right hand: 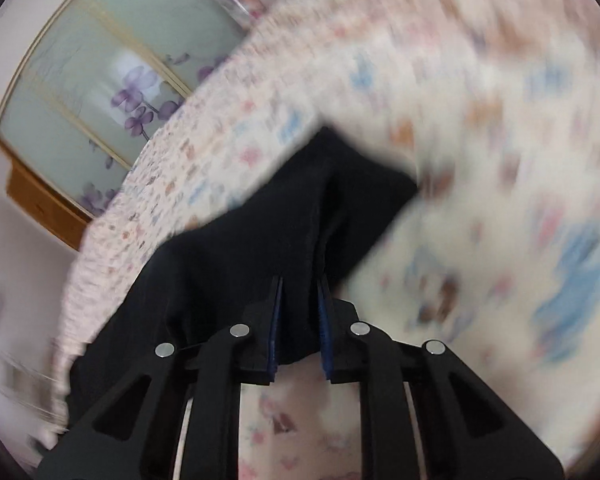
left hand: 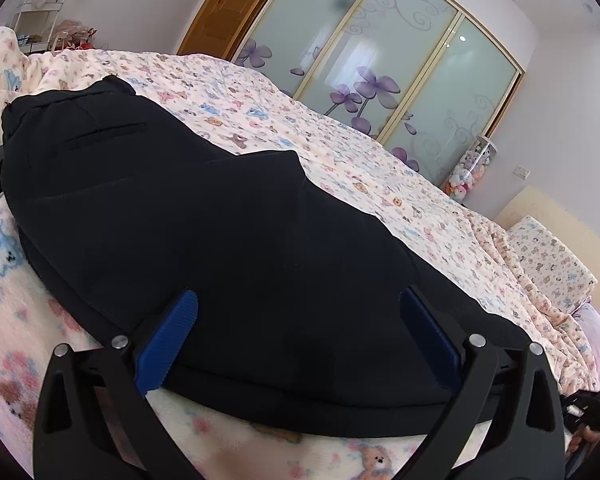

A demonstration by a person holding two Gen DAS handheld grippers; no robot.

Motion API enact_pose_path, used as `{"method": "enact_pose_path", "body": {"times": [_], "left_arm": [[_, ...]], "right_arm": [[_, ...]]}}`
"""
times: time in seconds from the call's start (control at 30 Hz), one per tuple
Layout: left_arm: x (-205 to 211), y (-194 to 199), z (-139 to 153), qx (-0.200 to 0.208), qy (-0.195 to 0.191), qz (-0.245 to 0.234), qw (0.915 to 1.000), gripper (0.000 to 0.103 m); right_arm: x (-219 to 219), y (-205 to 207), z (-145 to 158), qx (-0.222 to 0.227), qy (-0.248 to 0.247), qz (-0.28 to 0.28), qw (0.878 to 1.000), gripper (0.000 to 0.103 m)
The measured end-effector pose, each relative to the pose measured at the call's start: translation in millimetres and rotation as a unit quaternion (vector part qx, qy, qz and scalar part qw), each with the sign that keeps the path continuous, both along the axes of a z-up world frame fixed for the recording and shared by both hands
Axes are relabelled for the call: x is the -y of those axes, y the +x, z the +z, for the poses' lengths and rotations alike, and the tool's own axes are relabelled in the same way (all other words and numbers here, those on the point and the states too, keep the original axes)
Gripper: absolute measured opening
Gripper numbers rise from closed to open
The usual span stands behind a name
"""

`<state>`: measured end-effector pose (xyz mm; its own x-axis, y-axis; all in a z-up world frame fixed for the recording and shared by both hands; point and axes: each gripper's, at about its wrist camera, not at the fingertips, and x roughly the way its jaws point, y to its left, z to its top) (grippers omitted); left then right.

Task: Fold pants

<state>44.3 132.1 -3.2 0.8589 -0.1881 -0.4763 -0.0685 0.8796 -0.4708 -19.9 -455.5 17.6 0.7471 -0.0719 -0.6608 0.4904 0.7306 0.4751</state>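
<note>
Black pants [right hand: 260,232] pinched only by right tongs [right hand: 299,288].

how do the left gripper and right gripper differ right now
The left gripper stands wide open, its blue pads apart over the black pants and pinching nothing; the right gripper is nearly closed, clamped on a bunched fold of the pants. The left wrist view is sharp, the right wrist view is motion-blurred. Both have black frames, blue pads, and hang over the teddy-bear bedspread.
</note>
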Motion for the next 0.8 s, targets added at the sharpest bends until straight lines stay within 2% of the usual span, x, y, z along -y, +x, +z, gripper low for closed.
{"method": "enact_pose_path", "body": {"times": [0.07,0.1,0.17,0.23,0.27,0.3,0.37,0.43,0.5,0.53,0.57,0.63,0.7,0.73,0.77,0.8], "left_arm": [[0.1,0.1,-0.3,-0.001,0.0,0.0,1.0,0.101],[0.3,0.3,0.0,-0.002,0.0,0.0,1.0,0.101],[0.4,1.2,0.2,-0.004,0.001,0.0,1.0,0.101],[1.2,1.7,0.0,-0.006,0.002,0.0,1.0,0.101],[1.5,2.2,0.0,-0.007,0.002,0.0,1.0,0.101],[1.9,2.8,0.1,-0.007,0.003,0.0,1.0,0.101],[2.9,3.2,0.0,-0.009,0.005,0.0,0.9999,0.101],[3.0,4.6,-0.4,-0.011,0.005,-0.001,0.9999,0.101],[1.5,5.8,-1.2,-0.013,0.006,-0.002,0.9999,0.101],[1.2,6.0,-1.5,-0.013,0.006,-0.002,0.9999,0.101],[1.0,6.1,-1.6,-0.014,0.006,-0.002,0.9999,0.101],[0.8,6.1,-1.6,-0.014,0.006,-0.002,0.9999,0.101],[0.2,6.8,-1.8,-0.014,0.007,-0.001,0.9999,0.101],[0.1,7.0,-1.9,-0.015,0.007,-0.001,0.9999,0.101],[0.0,7.3,-2.1,-0.015,0.008,-0.001,0.9999,0.101],[-0.6,7.3,-2.5,-0.015,0.007,-0.002,0.9999,0.101]], "right_arm": [[-5.4,7.8,29.8,0.019,-0.081,0.004,0.997,0.016],[-5.5,13.4,40.2,0.024,-0.107,0.007,0.994,0.016],[-1.7,27.9,67.9,0.052,-0.182,0.025,0.982,0.016],[-2.4,40.0,86.4,0.1,-0.26,0.063,0.958,0.016],[3.8,48.6,83.2,0.082,-0.277,0.061,0.955,0.016],[18.1,58.4,72.4,0.041,-0.267,0.052,0.961,0.016],[64.9,79.8,19.3,-0.06,-0.159,0.039,0.985,0.016],[87.8,81.8,-23.6,-0.099,-0.086,0.033,0.991,0.017],[95.0,77.9,-34.7,-0.079,-0.051,0.021,0.995,0.018],[98.8,74.2,-34.9,-0.07,-0.036,0.01,0.997,0.024],[100.9,72.5,-33.7,-0.072,-0.029,0.004,0.997,0.038],[103.6,66.5,-25.1,-0.099,-0.038,-0.01,0.994,0.055],[97.2,56.7,-8.8,-0.091,-0.059,-0.028,0.994,0.056],[92.4,42.9,1.5,-0.067,-0.069,-0.041,0.995,0.056],[83.6,33.3,10.5,-0.037,-0.06,-0.037,0.997,0.055],[72.0,24.6,16.0,0.001,-0.022,-0.012,1.0,0.055]]}}
